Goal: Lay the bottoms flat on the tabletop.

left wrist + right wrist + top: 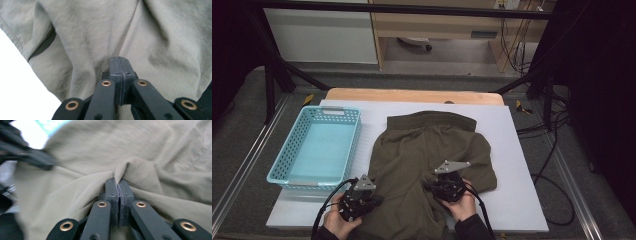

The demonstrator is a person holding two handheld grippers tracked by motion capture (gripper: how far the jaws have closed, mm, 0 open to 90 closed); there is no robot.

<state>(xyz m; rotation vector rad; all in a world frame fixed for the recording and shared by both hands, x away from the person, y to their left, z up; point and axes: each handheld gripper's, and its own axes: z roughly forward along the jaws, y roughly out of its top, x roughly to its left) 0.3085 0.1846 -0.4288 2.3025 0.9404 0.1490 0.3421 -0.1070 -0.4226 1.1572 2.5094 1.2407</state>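
Counted on the table: one olive garment (432, 165) at center, one turquoise basket (282, 160) at 9 o'clock, one white mat (517, 170) underneath. Two grippers: left (374, 199) at 7 o'clock, right (432, 182) at 5 o'clock. Two hands.

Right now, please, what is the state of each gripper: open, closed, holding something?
Left gripper: closed, pinching a fold of the olive-green fabric shorts.
Right gripper: closed, pinching a raised fold of the same shorts.
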